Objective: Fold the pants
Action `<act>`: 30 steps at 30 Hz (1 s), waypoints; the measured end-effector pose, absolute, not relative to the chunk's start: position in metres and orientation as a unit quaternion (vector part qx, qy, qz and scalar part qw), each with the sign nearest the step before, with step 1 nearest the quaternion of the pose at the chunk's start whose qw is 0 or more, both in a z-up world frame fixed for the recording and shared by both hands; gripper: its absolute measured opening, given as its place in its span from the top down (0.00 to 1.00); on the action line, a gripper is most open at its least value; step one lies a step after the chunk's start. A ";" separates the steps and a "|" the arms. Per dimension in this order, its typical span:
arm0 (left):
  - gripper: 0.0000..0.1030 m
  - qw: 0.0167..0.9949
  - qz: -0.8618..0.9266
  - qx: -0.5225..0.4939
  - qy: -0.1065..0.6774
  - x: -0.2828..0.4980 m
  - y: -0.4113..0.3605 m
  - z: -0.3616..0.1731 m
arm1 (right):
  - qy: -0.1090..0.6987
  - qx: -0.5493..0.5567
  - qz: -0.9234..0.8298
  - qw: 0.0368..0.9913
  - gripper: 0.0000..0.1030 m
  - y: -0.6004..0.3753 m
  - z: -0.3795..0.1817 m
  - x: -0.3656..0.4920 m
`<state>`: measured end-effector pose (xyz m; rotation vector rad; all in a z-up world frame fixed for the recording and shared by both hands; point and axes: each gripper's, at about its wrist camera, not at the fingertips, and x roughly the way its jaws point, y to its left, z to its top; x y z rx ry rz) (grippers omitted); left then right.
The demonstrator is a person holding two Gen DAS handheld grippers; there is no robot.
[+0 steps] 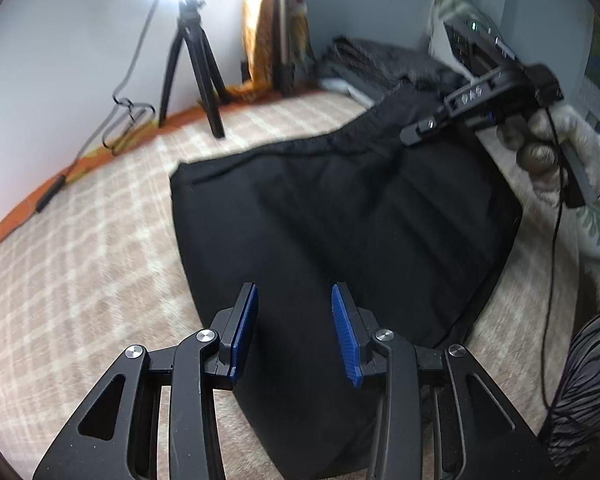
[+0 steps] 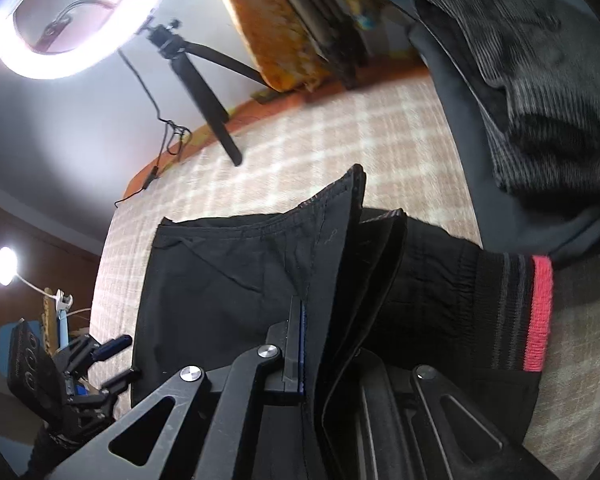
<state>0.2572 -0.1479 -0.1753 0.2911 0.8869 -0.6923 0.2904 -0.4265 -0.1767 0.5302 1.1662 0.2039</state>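
Note:
Black pants (image 1: 340, 216) lie folded on a beige checked blanket (image 1: 80, 260). My left gripper (image 1: 295, 332) is open and empty, hovering over the near end of the pants. My right gripper (image 1: 410, 136) is at the far right corner by the waistband, held by a gloved hand (image 1: 560, 152). In the right wrist view the right gripper (image 2: 312, 344) is shut on several layers of the pants' fabric (image 2: 340, 264) and lifts that edge. The pants' black body (image 2: 220, 280) lies flat behind. The left gripper also shows in the right wrist view (image 2: 112, 364), at lower left.
A ring light (image 2: 60, 40) on a black tripod (image 1: 196, 64) stands at the blanket's far edge, with its cable (image 1: 116, 108) trailing left. A stack of dark folded clothes (image 2: 540, 100) lies at the far right. A black garment with a pink-striped band (image 2: 538, 312) lies beside the pants.

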 end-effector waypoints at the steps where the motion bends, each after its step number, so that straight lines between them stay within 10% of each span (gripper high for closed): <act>1: 0.65 0.834 -0.325 0.141 0.422 0.257 -0.149 -0.179 | 0.545 0.245 0.094 0.797 1.00 -0.428 -0.180 0.290; 14: 0.65 0.832 -0.313 0.155 0.430 0.252 -0.142 -0.191 | 0.501 0.084 -0.001 0.861 0.64 -0.420 -0.149 0.270; 30: 0.65 0.816 -0.348 0.160 0.434 0.208 -0.131 -0.187 | 0.487 0.019 0.219 0.846 0.65 -0.250 -0.158 0.329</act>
